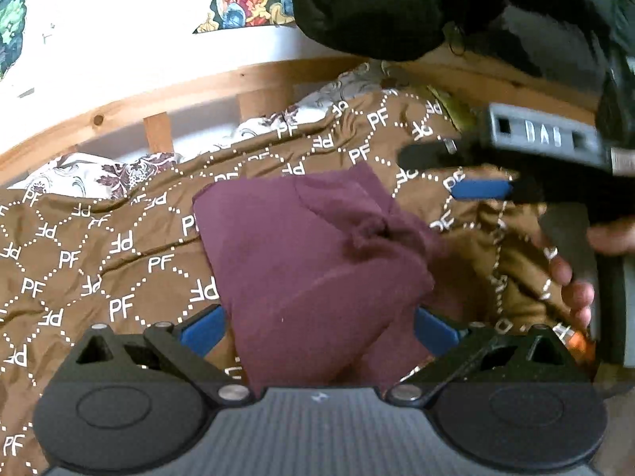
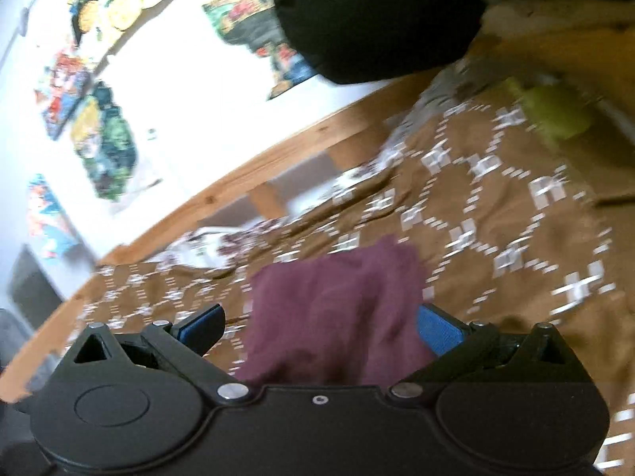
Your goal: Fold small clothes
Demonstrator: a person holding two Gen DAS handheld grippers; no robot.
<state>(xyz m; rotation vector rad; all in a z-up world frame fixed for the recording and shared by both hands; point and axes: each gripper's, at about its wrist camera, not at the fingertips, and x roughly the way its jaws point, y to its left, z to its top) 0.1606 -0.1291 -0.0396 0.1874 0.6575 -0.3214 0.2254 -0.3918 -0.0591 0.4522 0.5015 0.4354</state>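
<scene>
A: What's the setting?

B: A bed with a pale wooden slatted frame (image 1: 166, 87) against a white wall (image 1: 119, 20) hung with bright, colourful posters (image 2: 105, 146). The bed is covered by a brown quilted bedspread (image 1: 99, 246) printed with white dotted diamonds and "PF" letters, and a white floral sheet (image 1: 91, 176) peeks out along its far edge.

A: Where is the garment?

B: A small maroon knit garment (image 1: 301, 246) lies crumpled on the bedspread, partly folded, with a bunched knot of fabric near its middle. In the left wrist view it runs from mid-frame down between the blue pads.

A: And the left gripper (image 1: 317, 329)?

B: Its fingers stand wide apart, one on each side of the cloth. The pads do not press on it.

A: The right gripper (image 2: 319, 327)?

B: Also spread wide in its own blurred view, with the maroon cloth between the pads but not pinched. In the left wrist view it sits at the right, over the bedspread, with the person's hand (image 1: 575, 277) below it.

A: Anything else?

B: A black padded sleeve (image 1: 373, 4) hangs at the top, and a yellow-green object (image 2: 551, 115), too blurred to identify, lies on the far part of the bedspread.
</scene>
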